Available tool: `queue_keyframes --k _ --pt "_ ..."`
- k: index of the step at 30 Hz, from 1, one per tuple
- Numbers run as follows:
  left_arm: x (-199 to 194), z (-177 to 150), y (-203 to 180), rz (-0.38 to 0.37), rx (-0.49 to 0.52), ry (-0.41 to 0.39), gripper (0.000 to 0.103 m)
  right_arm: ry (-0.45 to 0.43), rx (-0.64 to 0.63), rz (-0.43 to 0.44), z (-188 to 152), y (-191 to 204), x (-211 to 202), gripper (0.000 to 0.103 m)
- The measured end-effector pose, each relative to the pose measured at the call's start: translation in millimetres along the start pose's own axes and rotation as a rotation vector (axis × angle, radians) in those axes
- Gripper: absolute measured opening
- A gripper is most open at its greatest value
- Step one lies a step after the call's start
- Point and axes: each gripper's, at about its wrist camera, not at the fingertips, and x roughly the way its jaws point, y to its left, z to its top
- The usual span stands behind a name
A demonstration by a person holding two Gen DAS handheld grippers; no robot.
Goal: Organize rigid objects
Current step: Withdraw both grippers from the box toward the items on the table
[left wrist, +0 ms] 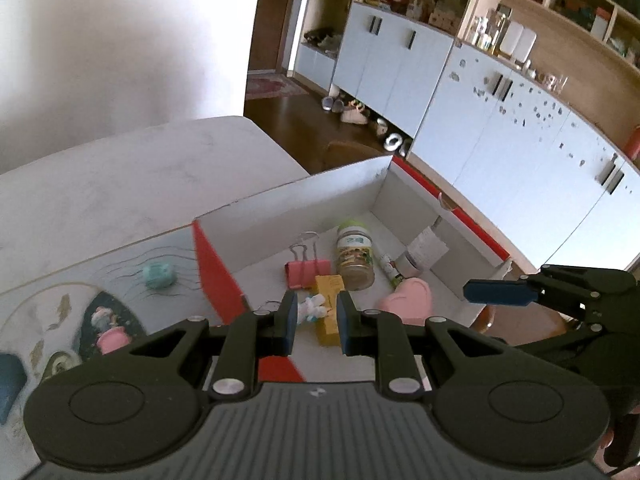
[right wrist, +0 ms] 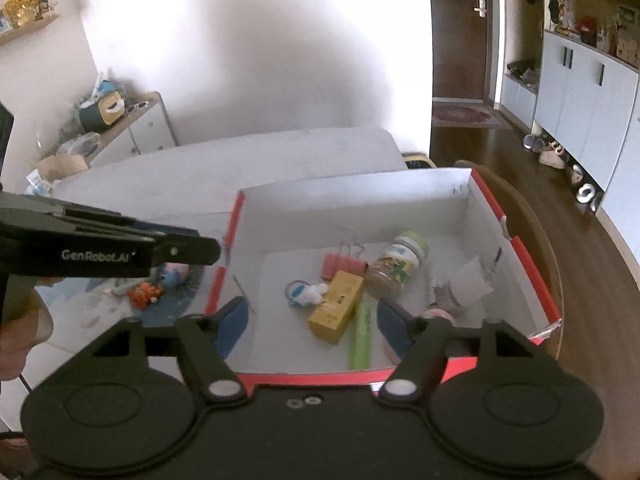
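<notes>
A white box with a red rim (right wrist: 516, 240) holds a pink binder clip (right wrist: 340, 264), a green-lidded jar (right wrist: 396, 264), a yellow carton (right wrist: 336, 308), a small astronaut keychain (right wrist: 306, 294), a pink heart-shaped piece (left wrist: 408, 300) and a blurred green stick (right wrist: 362, 336). My right gripper (right wrist: 314, 320) hangs open above the box's near side, the green stick below its gap and free of both pads. It shows at the right edge in the left wrist view (left wrist: 496, 292). My left gripper (left wrist: 316, 322) is shut on nothing, above the box's left wall (right wrist: 216, 248).
Left of the box on a patterned mat (left wrist: 48, 300) lie a teal object (left wrist: 160, 275), a pink figurine (left wrist: 108, 332) and an orange toy (right wrist: 146, 294). The grey table (left wrist: 140, 168) runs on behind. Cabinets (left wrist: 500, 128) stand across the wooden floor to the right.
</notes>
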Motion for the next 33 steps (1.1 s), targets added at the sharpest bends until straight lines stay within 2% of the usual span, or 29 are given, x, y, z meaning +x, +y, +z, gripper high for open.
queue_keyframes --k 2,4,6,7,13,22,24,31,33 --pt "-11.0 -4.5 6.6 0.007 0.002 -0.015 0.023 -0.014 -0.001 0.014 -0.2 7.0 -5.2 0.077" --pt "-22.1 -9.0 14.3 0.015 -0.003 -0.038 0.036 -0.029 -0.004 0.023 -0.2 16.8 -9.0 0.081" --pt "-34.4 -13.8 23.1 0.027 -0.011 -0.067 0.06 -0.043 -0.005 0.039 -0.7 26.9 -13.0 0.084" --pt "-40.3 -16.3 27.3 0.034 -0.014 -0.084 0.062 -0.05 -0.005 0.047 -1.2 32.5 -14.4 0.085" --pt "-72.5 -30.4 61.7 0.051 -0.023 -0.128 0.072 -0.099 -0.013 0.079 -3.5 69.2 -17.9 0.1" --pt "-99.2 -48.8 120.5 0.08 -0.046 -0.145 0.074 -0.096 -0.013 0.095 -2.0 123.8 1.0 0.101" --pt "-102.4 -53.2 131.5 0.085 -0.034 -0.148 0.083 -0.091 -0.01 0.087 -1.3 133.0 6.8 0.101" --pt "-104.8 -66.8 165.9 0.094 0.003 -0.13 0.084 -0.061 0.001 0.065 0.4 158.4 27.7 0.101" --pt "-104.3 -71.6 175.5 0.082 0.015 -0.13 0.089 -0.054 0.003 0.055 1.1 163.9 34.1 0.101"
